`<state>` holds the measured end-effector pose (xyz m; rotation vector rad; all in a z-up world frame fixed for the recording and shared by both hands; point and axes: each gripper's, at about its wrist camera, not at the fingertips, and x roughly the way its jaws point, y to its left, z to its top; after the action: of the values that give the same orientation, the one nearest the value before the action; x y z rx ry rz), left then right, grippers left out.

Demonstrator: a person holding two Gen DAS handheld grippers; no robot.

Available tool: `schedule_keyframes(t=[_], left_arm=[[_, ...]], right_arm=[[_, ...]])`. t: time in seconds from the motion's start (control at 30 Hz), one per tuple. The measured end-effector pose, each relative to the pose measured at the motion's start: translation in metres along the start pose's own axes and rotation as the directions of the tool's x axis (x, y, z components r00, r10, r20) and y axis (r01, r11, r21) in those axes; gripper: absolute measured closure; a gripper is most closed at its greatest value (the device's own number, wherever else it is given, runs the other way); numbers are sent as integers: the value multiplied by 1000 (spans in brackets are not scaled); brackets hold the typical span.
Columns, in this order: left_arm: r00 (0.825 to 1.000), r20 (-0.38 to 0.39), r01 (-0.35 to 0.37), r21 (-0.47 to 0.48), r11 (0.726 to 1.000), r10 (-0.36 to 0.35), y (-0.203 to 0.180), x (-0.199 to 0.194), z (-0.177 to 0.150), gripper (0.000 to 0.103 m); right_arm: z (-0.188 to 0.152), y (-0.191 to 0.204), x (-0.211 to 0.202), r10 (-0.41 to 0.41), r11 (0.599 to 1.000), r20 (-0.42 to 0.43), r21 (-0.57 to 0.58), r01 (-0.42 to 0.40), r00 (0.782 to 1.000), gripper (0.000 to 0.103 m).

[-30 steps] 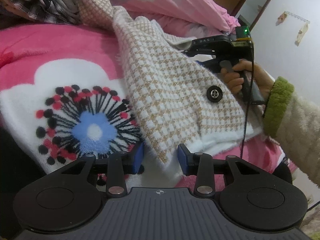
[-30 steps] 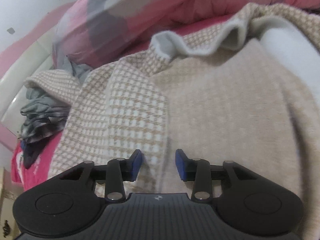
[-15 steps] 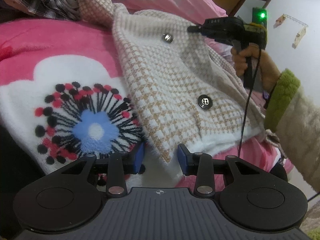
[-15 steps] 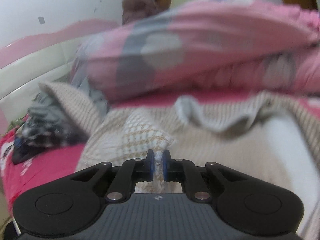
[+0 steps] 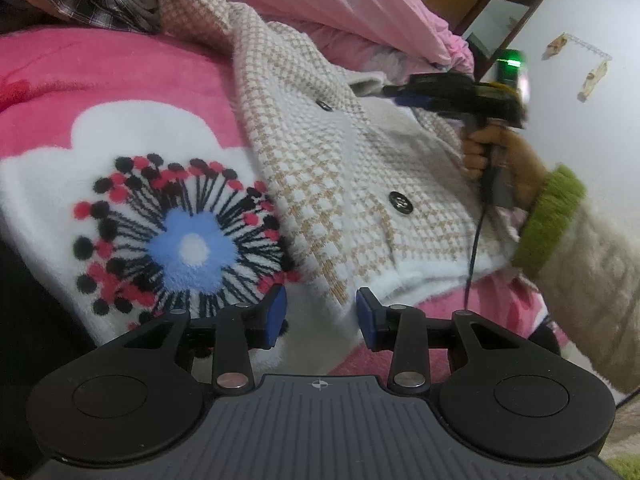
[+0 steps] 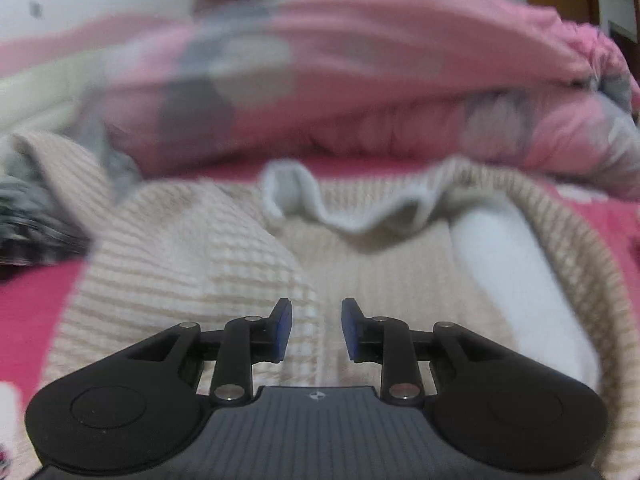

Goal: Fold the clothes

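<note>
While both claws (image 5: 318,314) (image 6: 316,330) gape empty, the beige-and-white checked cardigan (image 5: 340,184) lies rumpled, buttons showing.

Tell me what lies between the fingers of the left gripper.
In the left wrist view, the left gripper is open, and the lower corner of the cardigan reaches toward the gap, lying on the blanket. The fingers do not hold it.

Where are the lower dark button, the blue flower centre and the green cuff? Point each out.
lower dark button (image 5: 401,202): left wrist view, middle of the button's face.
blue flower centre (image 5: 192,250): left wrist view, white-and-blue middle of the blanket's flower.
green cuff (image 5: 548,216): left wrist view, fuzzy band of the sleeve.
</note>
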<state>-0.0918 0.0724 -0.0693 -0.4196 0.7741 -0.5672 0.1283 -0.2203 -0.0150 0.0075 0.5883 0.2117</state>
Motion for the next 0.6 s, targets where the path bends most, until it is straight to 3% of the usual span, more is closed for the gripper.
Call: schedule_keyframes(t=[0.1, 0.23, 0.4, 0.5, 0.6], left_arm=[[999, -9, 53, -30, 998, -53, 5, -3, -2, 65], [997, -8, 72, -38, 997, -72, 7, -7, -5, 65], [998, 8, 62, -64, 996, -62, 10, -8, -5, 65], [1000, -9, 24, -43, 999, -25, 5, -6, -5, 65], [999, -36, 5, -40, 999, -7, 3, -5, -7, 65]], right_arm=[[-6, 12, -56, 114, 990, 35, -90, -110, 993, 74], [-41, 46, -113, 258, 923, -18, -290, -252, 966, 73], [-104, 99, -146, 304, 782, -141, -528, -331, 942, 73], [-135, 124, -145, 259, 689, -181, -654, -313, 949, 73], [-152, 140, -147, 256, 626, -159, -724, -288, 954, 73]])
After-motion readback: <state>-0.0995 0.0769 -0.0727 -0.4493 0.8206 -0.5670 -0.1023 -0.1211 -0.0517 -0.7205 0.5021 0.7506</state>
